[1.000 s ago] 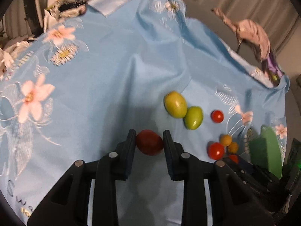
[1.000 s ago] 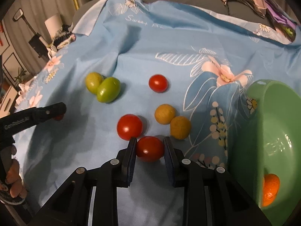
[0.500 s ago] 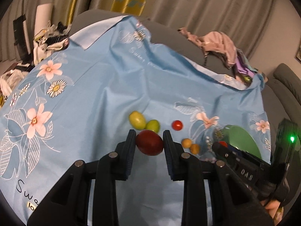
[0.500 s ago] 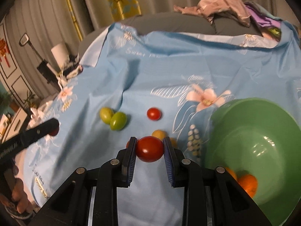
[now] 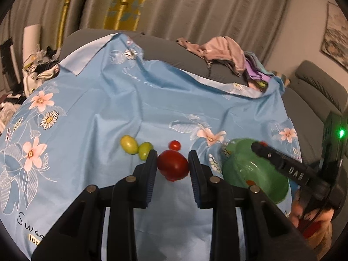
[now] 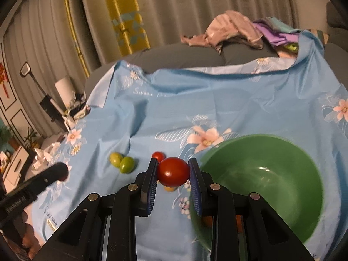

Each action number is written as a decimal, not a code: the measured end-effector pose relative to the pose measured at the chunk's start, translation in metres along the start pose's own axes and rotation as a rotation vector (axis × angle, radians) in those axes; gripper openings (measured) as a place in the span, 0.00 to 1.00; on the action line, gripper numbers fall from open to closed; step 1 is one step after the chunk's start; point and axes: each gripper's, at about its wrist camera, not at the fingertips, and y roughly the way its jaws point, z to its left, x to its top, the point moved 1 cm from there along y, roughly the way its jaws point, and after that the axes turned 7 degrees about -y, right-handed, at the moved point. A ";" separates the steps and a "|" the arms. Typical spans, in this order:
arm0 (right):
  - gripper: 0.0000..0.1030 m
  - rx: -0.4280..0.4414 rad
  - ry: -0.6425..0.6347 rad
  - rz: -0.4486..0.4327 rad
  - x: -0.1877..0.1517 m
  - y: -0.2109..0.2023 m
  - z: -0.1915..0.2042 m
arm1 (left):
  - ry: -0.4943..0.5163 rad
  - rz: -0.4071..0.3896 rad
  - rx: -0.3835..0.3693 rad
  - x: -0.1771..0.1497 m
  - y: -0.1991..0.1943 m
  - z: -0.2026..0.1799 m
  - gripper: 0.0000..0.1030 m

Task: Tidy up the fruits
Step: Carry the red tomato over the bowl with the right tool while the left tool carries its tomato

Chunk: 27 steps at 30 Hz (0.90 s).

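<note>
My left gripper (image 5: 173, 167) is shut on a dark red tomato (image 5: 173, 167), held above the blue flowered cloth (image 5: 97, 100). My right gripper (image 6: 173, 171) is shut on a red tomato (image 6: 173, 171), held just left of the green bowl (image 6: 271, 152). The bowl also shows in the left wrist view (image 5: 250, 169), with the right gripper over it. Two green fruits (image 5: 136, 147) and a small red tomato (image 5: 174, 145) lie on the cloth; they also show in the right wrist view as green fruits (image 6: 121, 163) and a small tomato (image 6: 158, 155). An orange-yellow fruit (image 6: 169, 188) peeks below my right tomato.
A pile of clothes (image 5: 228, 54) lies on the grey sofa back behind the cloth. Curtains hang behind. Clutter (image 6: 71, 111) stands off the cloth's left edge. The left gripper's finger shows at the left of the right wrist view (image 6: 54, 171).
Both grippers have risen with their tomatoes and tilted up, so more of the room shows. The right gripper has moved toward the green bowl.
</note>
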 end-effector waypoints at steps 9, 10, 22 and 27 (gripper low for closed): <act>0.29 -0.054 0.046 -0.056 0.003 -0.020 -0.028 | 0.074 0.049 -0.031 -0.013 0.019 -0.030 0.28; 0.29 -0.056 0.056 -0.054 0.003 -0.019 -0.032 | 0.078 0.059 -0.031 -0.015 0.023 -0.032 0.28; 0.29 -0.093 0.125 -0.051 -0.003 -0.028 -0.063 | 0.146 0.106 -0.108 -0.023 0.052 -0.101 0.28; 0.29 -0.123 0.179 -0.072 -0.005 -0.040 -0.088 | 0.159 0.112 -0.139 -0.024 0.061 -0.129 0.28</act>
